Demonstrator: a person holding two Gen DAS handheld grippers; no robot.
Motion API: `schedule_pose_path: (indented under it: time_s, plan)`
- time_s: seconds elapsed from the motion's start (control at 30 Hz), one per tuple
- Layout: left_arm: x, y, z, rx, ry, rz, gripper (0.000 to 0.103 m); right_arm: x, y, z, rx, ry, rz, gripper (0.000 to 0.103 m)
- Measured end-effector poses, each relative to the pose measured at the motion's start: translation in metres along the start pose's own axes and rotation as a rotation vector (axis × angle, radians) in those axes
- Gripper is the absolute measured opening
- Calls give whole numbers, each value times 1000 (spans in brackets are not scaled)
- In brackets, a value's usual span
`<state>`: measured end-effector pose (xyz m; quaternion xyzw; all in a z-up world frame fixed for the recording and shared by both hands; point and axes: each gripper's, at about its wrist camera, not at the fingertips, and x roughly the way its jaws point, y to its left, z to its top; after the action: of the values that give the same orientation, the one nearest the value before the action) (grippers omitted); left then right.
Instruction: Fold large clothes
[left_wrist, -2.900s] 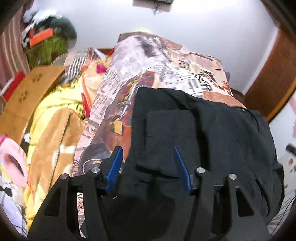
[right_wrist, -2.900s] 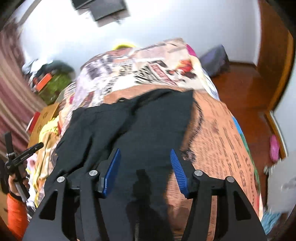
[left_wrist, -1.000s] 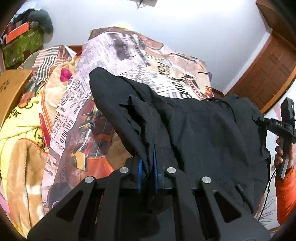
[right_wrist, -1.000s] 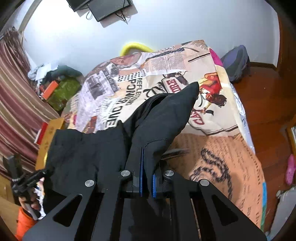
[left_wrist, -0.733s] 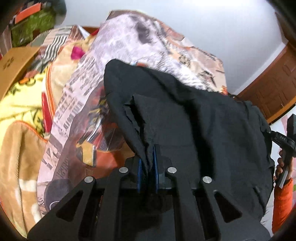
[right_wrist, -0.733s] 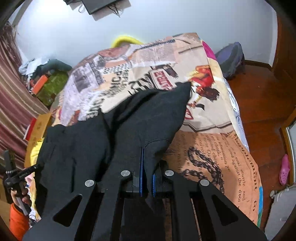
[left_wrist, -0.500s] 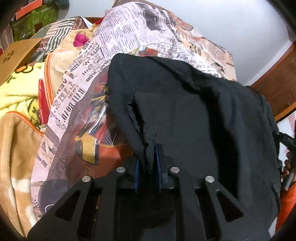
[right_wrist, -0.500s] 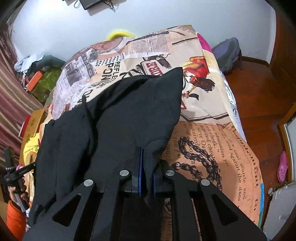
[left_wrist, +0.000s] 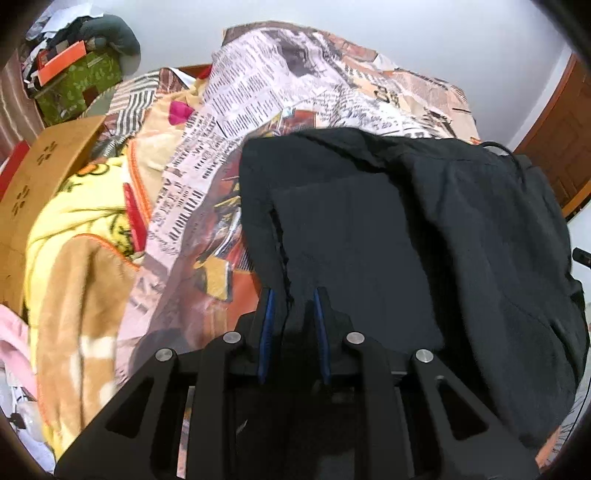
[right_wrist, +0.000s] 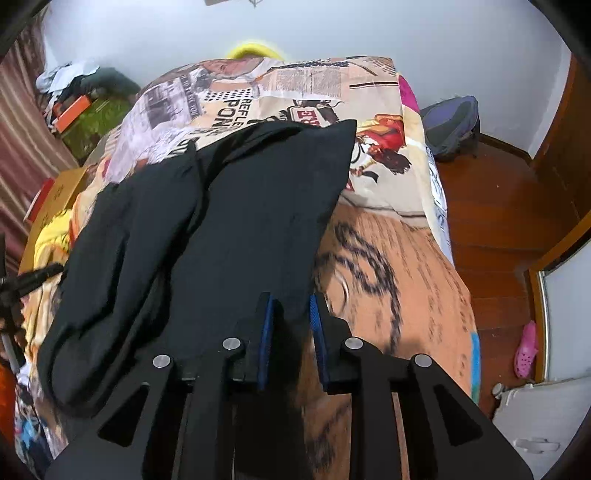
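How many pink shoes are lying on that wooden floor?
1. A single pink shoe lies on the wooden floor, right of the bed. Its partner may be hidden out of view.

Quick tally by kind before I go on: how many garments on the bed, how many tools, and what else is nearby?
Black garment: 1
Tools: 2, left tool, right tool
Cardboard box: 1
Backpack: 1
Pink shoe: 1
Total: 6

black garment: one is lying | bed: one is showing | cardboard box: one is standing | backpack: one is sitting | pink shoe: one is lying
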<state>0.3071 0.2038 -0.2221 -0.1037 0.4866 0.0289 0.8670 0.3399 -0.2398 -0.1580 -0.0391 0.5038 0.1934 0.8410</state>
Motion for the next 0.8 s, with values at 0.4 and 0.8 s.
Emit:
schedule_pose_path:
  time_s: [0.4,0.8]
  plan:
    - [-57,7,-47,46,-17,53,58,-54,-3,-56,-5,-49,-34,52]
    - [-16,64,-113,-127,153,-18,58,-28,-22,-118,130,89,37,52]
